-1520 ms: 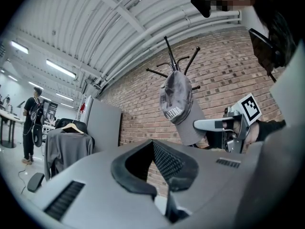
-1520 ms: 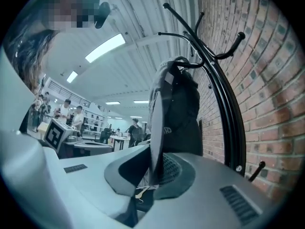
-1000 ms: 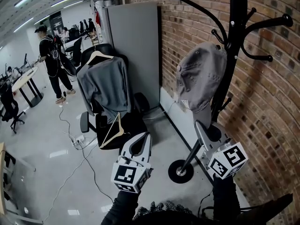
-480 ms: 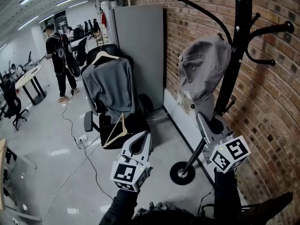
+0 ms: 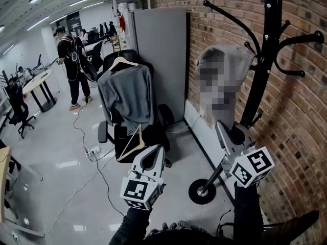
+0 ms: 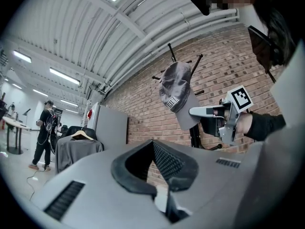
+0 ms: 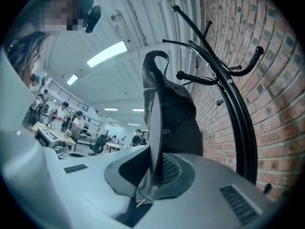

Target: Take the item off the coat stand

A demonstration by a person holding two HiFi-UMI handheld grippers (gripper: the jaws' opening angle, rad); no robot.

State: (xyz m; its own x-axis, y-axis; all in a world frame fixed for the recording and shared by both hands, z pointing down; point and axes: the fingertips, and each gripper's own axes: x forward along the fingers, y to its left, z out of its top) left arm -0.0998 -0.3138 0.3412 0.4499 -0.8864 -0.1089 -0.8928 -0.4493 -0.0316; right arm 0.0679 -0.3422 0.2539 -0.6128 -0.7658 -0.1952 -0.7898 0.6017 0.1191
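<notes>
A grey cap hangs on a hook of the black coat stand against the brick wall. It also shows in the left gripper view. My right gripper reaches up under the cap and is shut on the cap's brim, which runs edge-on between its pads. The stand's curved arms rise right behind the cap. My left gripper hangs lower and to the left, apart from the stand, shut with nothing in it.
The stand's round base rests on the floor by the wall. To its left stand a grey partition panel and an office chair with a grey sweater on a hanger. Cables and a power strip lie on the floor. A person stands further back.
The head view has shifted, so the stand and cap sit slightly further right. The right gripper stays on the cap's brim. The left gripper has barely moved.
</notes>
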